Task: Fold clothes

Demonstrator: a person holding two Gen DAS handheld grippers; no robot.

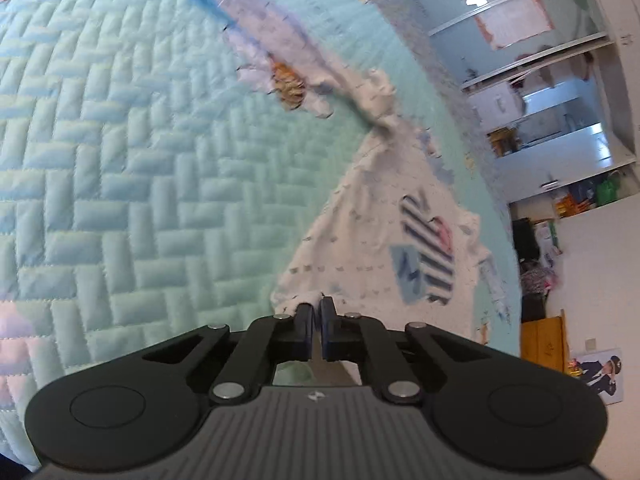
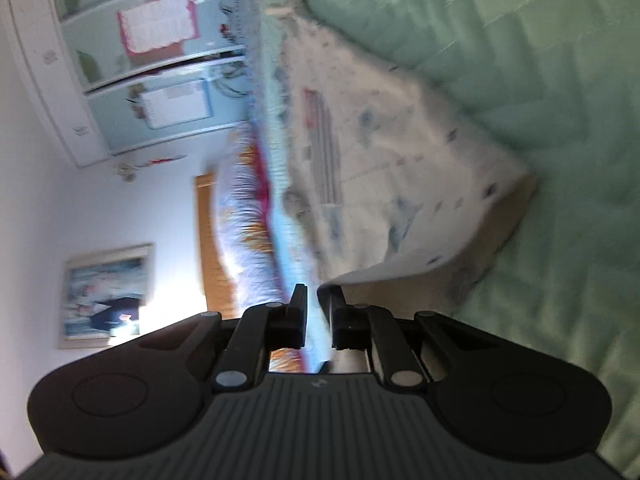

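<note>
Here a quilted green bed (image 1: 120, 160) fills most of both views. On it lies a white printed garment (image 1: 360, 232) with a striped patch, running from the lower centre of the left view up toward the upper middle. The left tongs (image 1: 316, 312) angle down at the bed from the bottom edge, clamped together on the garment's near corner. In the blurred, rolled right view the garment (image 2: 400, 168) stretches up the middle; the right tongs (image 2: 318, 300) point nearly level, pinching its lifted edge at lower centre.
</note>
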